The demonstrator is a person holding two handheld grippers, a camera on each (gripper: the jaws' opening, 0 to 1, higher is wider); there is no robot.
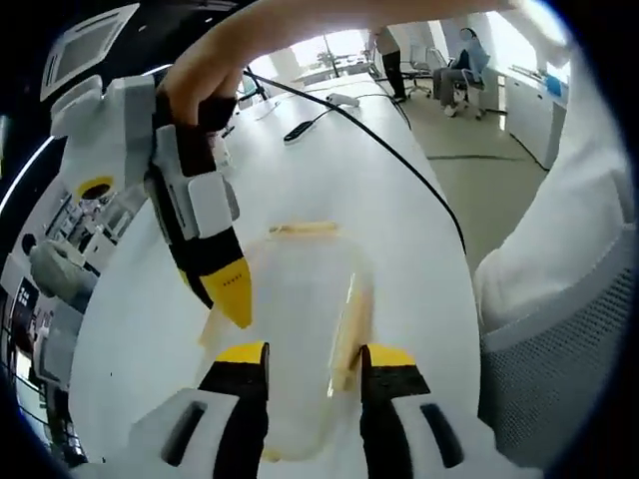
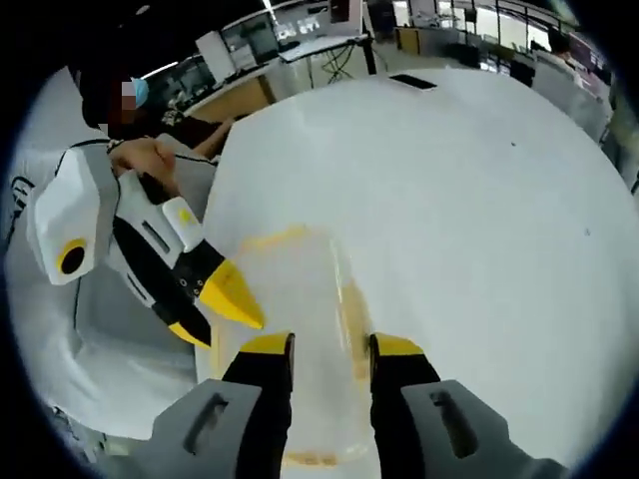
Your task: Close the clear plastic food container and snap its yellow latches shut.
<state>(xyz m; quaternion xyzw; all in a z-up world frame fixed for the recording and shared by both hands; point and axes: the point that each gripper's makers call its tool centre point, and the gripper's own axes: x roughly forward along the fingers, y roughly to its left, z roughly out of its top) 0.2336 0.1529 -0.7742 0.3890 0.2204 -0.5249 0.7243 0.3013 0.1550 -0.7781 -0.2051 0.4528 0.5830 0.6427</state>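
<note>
A long white surface carries the clear plastic food container, which sits near the person's edge of it, with its lid on top. In the left gripper view a black cable runs across the surface toward the far end, where a dark flat object lies, and beyond it a seated person is in an office area. The holder's white sleeve takes up the right of that view.

The container has yellow latches: 1 at the far end, 1 along the right side, and 1 on the left side.

The left claw hangs directly over the container, its 2 yellow-tipped jaws apart with the lid between them, gripping nothing. The right claw likewise stands open above the container, jaws spread on either side of it. In the left gripper view, the right claw's yellow tip points down at the container's left edge by the left latch; whether it touches cannot be told.
</note>
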